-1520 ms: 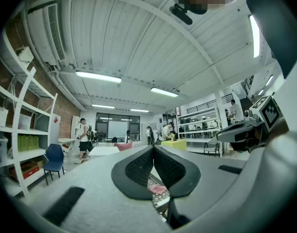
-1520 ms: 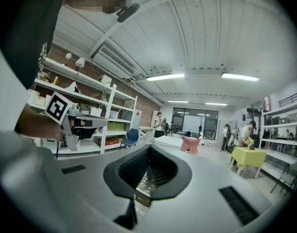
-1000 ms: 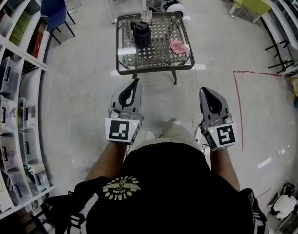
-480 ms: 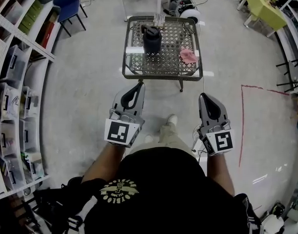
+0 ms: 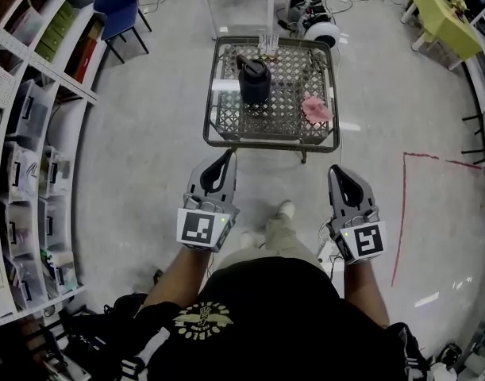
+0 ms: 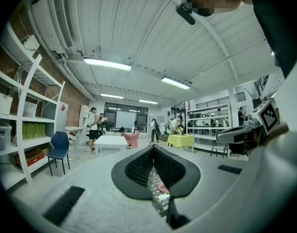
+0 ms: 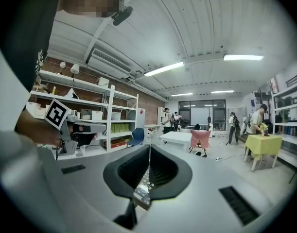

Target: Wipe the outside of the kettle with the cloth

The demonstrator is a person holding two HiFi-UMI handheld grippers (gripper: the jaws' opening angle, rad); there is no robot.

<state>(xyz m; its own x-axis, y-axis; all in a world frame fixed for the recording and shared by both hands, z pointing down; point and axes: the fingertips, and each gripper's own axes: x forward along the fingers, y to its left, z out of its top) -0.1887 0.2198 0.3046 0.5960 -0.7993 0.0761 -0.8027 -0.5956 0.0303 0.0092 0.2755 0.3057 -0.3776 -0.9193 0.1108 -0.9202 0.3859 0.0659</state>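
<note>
Two grippers sit in my feed, both over the floor short of the table, and neither touches anything. Far left, shelves curve along the edge of the head view, and a blue chair stands at their far end.

Next comes the left gripper. In its own view I see its jaws closed together, tips meeting, with nothing between them. Through the slit under the tips I catch a strip of the table's mesh top and a spot of pink. It points toward the table's near left corner.

On the table, the kettle, dark with a handle over its lid, stands upright left of the middle, toward the back. A small clear item sits at the back rim behind it; I can't tell what it is. A shoe shows on the floor between the two grippers. The cloth, pink and crumpled, lies toward the table's right rim, apart from the kettle and nearer to me.

The right gripper sits just short of the table's near right corner, and in its own view its jaws are also pressed together and empty. Right of it a red line runs along the floor, and a yellow-green table stands at the upper right.
</note>
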